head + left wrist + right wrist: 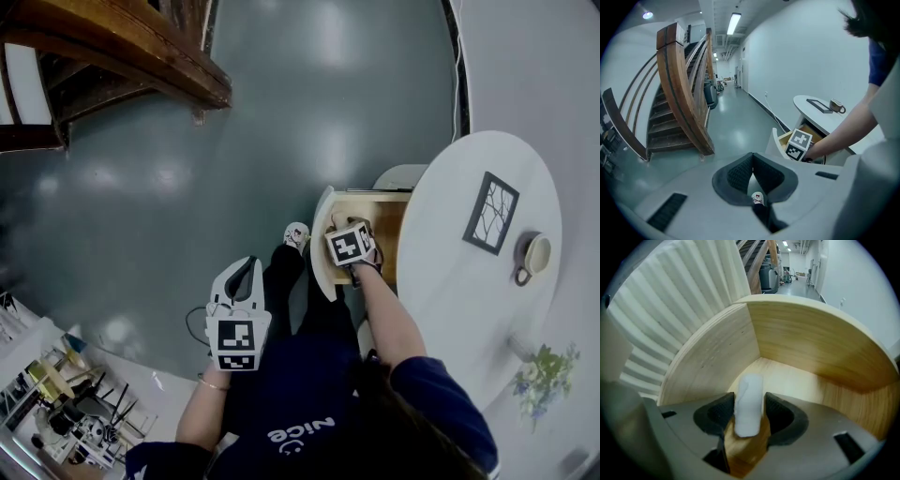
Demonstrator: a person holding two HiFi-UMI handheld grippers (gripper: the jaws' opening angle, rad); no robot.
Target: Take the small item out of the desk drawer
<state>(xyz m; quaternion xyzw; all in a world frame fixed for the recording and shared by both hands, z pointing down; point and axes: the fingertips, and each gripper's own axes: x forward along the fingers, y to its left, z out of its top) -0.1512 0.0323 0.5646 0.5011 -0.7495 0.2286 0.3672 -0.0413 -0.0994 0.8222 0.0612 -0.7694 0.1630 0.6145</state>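
both jaws of the right gripper (749,412) are pressed on the small white item (748,392), low inside the drawer (801,352). left gripper (752,176) idle, jaws together, empty. grasp step, i'd say; next, lift it clear of the walls.

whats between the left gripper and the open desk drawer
In the head view, the person's black-trousered legs and a white shoe lie between the left gripper and the drawer, where the right gripper grips the small white item.
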